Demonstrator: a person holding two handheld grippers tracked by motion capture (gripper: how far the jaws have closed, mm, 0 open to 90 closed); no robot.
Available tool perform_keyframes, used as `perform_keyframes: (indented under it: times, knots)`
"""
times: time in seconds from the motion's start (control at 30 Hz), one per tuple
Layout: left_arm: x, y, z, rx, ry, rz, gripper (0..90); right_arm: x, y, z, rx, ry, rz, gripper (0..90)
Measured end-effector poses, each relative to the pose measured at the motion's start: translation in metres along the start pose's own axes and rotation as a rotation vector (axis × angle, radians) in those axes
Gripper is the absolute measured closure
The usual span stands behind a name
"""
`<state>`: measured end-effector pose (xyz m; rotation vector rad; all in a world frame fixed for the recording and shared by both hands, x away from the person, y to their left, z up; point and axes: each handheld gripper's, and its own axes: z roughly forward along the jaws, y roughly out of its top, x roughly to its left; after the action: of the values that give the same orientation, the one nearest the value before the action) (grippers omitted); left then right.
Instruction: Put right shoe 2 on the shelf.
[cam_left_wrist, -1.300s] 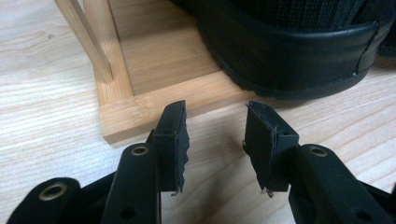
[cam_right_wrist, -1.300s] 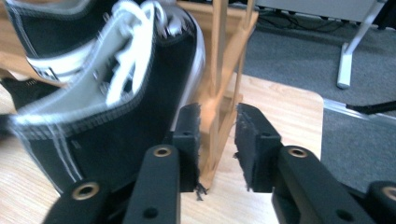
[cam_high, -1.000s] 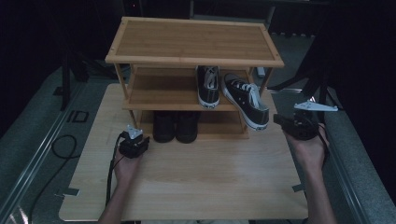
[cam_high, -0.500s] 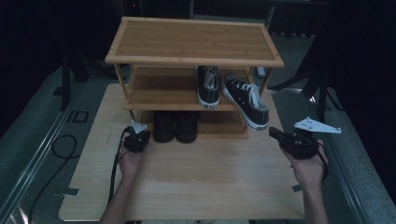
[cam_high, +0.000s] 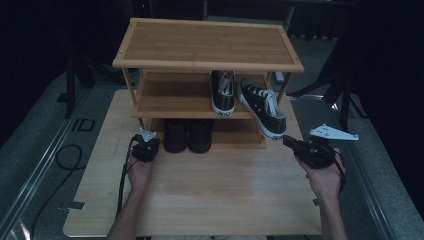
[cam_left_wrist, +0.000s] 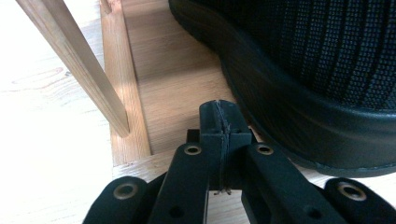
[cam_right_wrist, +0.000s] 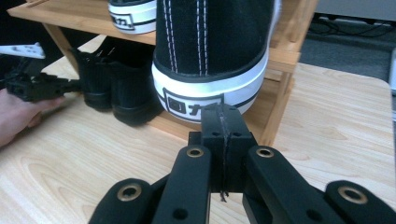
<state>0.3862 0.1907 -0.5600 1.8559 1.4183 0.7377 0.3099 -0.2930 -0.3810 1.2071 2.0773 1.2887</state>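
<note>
A bamboo shoe rack (cam_high: 207, 45) stands on the wooden table (cam_high: 215, 195). On its middle shelf a black-and-white sneaker (cam_high: 222, 92) sits straight. A second sneaker (cam_high: 265, 107) lies angled beside it, its heel past the shelf's front edge. Two black shoes (cam_high: 189, 135) stand on the bottom shelf. My left gripper (cam_high: 151, 143) is shut with nothing in it at the rack's front left corner, its tips (cam_left_wrist: 219, 109) just beside a black shoe (cam_left_wrist: 327, 70). My right gripper (cam_high: 286, 141) is shut on nothing, pointing at the angled sneaker's heel (cam_right_wrist: 210, 46) a little way off.
A slanted rack leg (cam_left_wrist: 79, 60) rises left of my left gripper, over the bottom shelf (cam_left_wrist: 173, 84). The left hand and its gripper (cam_right_wrist: 70, 85) appear far left in the right gripper view. Open tabletop lies between the hands. Dark floor and stands surround the table.
The right hand has drawn back toward the table's near side, away from the angled sneaker. The left gripper's jaws have come together; that hand has barely shifted.
</note>
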Motion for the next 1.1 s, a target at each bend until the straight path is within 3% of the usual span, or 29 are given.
perform_keyframes:
  times: [0.17, 0.3, 0.5, 0.67, 0.8, 0.87, 1.0, 1.1]
  knots:
    - [0.001, 0.000, 0.000, -0.003, -0.004, -0.007, 90.0, 0.013, 0.005, 0.007, -0.010, 0.034, -0.039, 90.0]
    - [0.001, 0.000, 0.001, -0.004, -0.005, -0.012, 90.0, 0.017, 0.006, 0.013, -0.011, 0.000, -0.057, 90.0]
    - [0.002, 0.000, 0.001, -0.005, -0.010, -0.022, 90.0, 0.010, 0.005, 0.015, -0.034, 0.012, -0.019, 90.0]
    - [0.000, 0.000, 0.001, -0.005, -0.002, -0.010, 90.0, 0.014, 0.013, 0.016, -0.044, 0.023, -0.037, 90.0]
    - [0.001, 0.000, 0.001, -0.006, -0.005, -0.012, 90.0, 0.017, 0.006, 0.025, -0.020, 0.019, -0.058, 90.0]
    - [0.000, 0.000, 0.001, -0.005, -0.004, -0.009, 90.0, 0.015, 0.010, 0.024, -0.040, 0.029, -0.037, 90.0]
    - [0.002, 0.001, 0.001, -0.001, -0.015, -0.022, 90.0, 0.017, 0.017, 0.023, -0.059, 0.021, -0.042, 90.0]
    - [0.004, 0.001, 0.001, 0.003, -0.026, -0.024, 90.0, 0.020, 0.015, 0.028, -0.040, 0.030, -0.054, 90.0]
